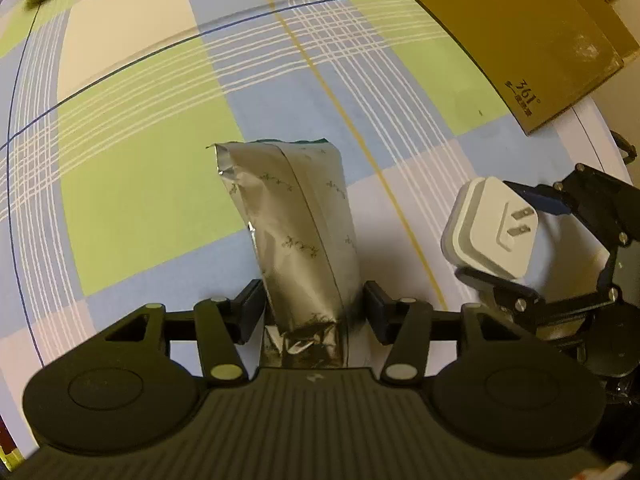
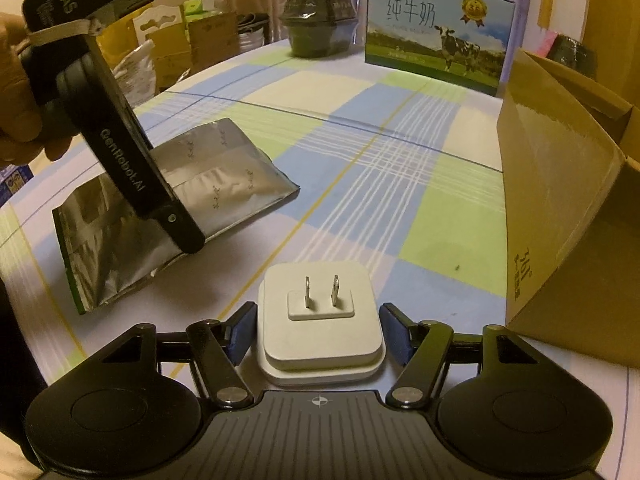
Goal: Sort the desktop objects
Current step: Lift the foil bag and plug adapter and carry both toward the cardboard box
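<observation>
The left gripper (image 1: 314,312) stands over a silver pouch (image 1: 296,232) lying flat on the table (image 1: 140,184). Its jaws are spread, one on each side of the pouch's near end; contact with the foil cannot be confirmed. The right gripper (image 2: 318,330) straddles a white plug (image 2: 320,320) that lies with its two prongs pointing up. Its jaws are also spread, with a narrow gap on each side of the plug.

The left wrist view shows the pouch lengthwise, its back seam running up the middle, and the plug to the right, framed by the right gripper's black linkage. It also shows the brown face of a cardboard box (image 1: 512,40) at the table's far right edge.

The right wrist view alone shows the pouch's full outline and the left gripper's body crossing over it at a tilt, with a hand (image 2: 16,92) gripping its handle at the left border. That body hides the middle of the pouch. The same view shows the box standing open just right of the plug, a milk carton (image 2: 438,28) with a cow picture at the far edge, and a dark lidded pot (image 2: 318,20) beside it. Boxes and bags stand beyond the table's far left edge.
</observation>
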`<state>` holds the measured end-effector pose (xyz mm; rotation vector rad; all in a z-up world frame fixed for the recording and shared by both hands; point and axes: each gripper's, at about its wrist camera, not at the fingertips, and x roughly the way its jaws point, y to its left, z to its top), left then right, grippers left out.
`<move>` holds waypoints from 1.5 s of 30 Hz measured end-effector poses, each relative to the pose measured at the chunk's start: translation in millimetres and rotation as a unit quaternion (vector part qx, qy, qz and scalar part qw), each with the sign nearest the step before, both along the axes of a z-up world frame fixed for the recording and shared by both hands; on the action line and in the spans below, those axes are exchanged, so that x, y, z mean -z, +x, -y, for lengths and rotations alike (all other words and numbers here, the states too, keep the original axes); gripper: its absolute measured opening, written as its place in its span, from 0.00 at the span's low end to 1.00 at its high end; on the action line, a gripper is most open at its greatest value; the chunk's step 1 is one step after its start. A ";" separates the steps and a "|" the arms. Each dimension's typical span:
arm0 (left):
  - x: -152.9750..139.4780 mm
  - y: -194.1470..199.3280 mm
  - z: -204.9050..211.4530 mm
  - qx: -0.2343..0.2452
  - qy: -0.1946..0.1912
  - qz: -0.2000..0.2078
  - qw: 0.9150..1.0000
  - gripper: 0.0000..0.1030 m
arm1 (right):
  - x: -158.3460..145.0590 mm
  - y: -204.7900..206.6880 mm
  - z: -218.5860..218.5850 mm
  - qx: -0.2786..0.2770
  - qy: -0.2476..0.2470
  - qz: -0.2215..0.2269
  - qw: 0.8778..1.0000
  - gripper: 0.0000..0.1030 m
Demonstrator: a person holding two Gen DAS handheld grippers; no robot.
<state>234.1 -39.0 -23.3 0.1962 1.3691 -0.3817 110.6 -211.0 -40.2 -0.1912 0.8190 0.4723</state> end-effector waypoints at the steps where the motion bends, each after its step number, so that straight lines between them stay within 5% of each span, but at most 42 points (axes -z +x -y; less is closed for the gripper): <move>1: -0.3 0.2 1.4 0.000 0.003 0.000 1.000 0.48 | 0.0 -0.7 -0.4 -0.002 -0.001 0.003 1.000 0.61; 12: 2.4 -1.3 19.0 0.022 0.049 0.019 0.998 0.54 | 3.0 -2.8 -2.3 -0.013 -0.012 0.010 1.000 0.62; 27: -6.1 -9.2 15.0 0.017 0.035 0.027 0.999 0.35 | -1.0 -7.9 -0.4 0.024 0.015 0.013 1.000 0.60; 45: -40.9 -36.1 8.7 0.006 0.014 0.036 0.999 0.34 | -29.7 -34.5 7.4 0.066 0.046 0.042 0.996 0.60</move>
